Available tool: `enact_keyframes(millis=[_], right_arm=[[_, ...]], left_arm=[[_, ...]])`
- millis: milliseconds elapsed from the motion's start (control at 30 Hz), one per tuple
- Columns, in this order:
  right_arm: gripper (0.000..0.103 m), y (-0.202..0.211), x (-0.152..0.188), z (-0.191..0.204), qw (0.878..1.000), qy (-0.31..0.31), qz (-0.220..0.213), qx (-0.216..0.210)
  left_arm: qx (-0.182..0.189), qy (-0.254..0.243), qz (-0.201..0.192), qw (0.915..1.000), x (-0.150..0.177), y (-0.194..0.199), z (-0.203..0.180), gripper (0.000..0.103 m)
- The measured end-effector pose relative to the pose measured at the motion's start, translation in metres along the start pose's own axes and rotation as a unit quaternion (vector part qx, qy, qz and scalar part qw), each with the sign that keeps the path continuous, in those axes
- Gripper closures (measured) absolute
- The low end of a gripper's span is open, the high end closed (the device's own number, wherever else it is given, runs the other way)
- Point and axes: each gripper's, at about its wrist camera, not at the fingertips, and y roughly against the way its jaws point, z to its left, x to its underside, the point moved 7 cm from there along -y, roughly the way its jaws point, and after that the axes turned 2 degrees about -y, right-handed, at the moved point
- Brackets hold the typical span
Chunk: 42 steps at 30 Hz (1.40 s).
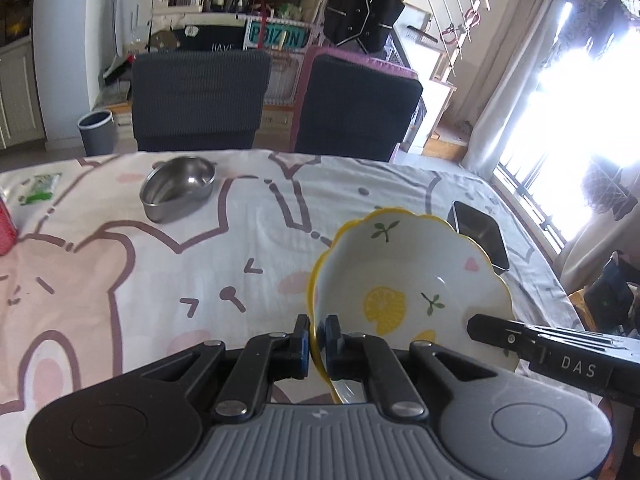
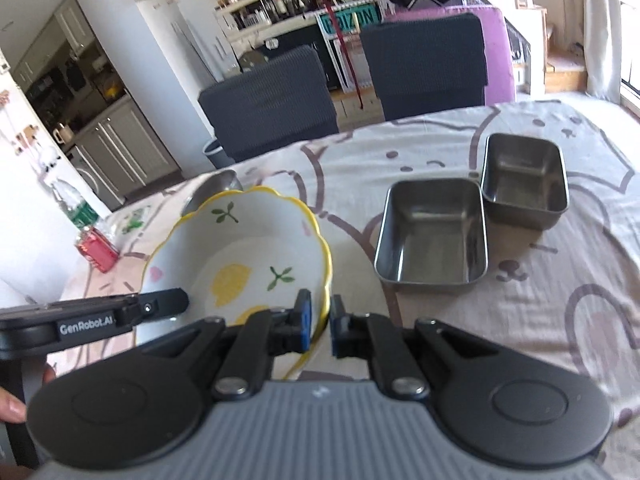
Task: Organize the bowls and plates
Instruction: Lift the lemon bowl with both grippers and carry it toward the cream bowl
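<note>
A white ceramic bowl (image 1: 400,272) with a wavy yellow rim and lemon prints hangs tilted above the tablecloth. My left gripper (image 1: 317,326) is shut on its near left rim, blue pads either side of the wall. My right gripper (image 2: 319,322) is shut on the opposite rim of the same bowl (image 2: 240,248). Each view shows the other gripper's black finger at the bowl's edge. A round steel bowl (image 1: 178,190) sits far left on the table. Two rectangular steel tins (image 2: 432,236) (image 2: 524,176) stand side by side to the right.
A cartoon-print cloth (image 1: 160,280) covers the table. A red can (image 2: 98,250), a plastic bottle (image 2: 76,208) and a green packet (image 1: 40,188) lie at the left end. Two dark chairs (image 1: 200,96) (image 1: 356,108) stand behind the far edge. A person's hand (image 2: 12,404) shows at lower left.
</note>
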Motion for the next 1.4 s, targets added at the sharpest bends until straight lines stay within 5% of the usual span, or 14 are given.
enact_keyframes(millis=[433, 867, 1400], right_arm=[[0.092, 0.052, 0.020, 0.028, 0.999, 0.002, -0.024, -0.034], [0.092, 0.048, 0.040, 0.091, 0.996, 0.034, -0.008, -0.086], [0.091, 0.003, 0.064, 0.130, 0.993, 0.077, 0.062, -0.066]], left_arm=[[-0.041, -0.028, -0.022, 0.9985, 0.017, 0.076, -0.003, 0.095], [-0.094, 0.015, -0.031, 0.9950, 0.043, 0.133, 0.054, 0.095], [-0.073, 0.074, 0.005, 0.9946, 0.078, 0.111, 0.104, 0.095]])
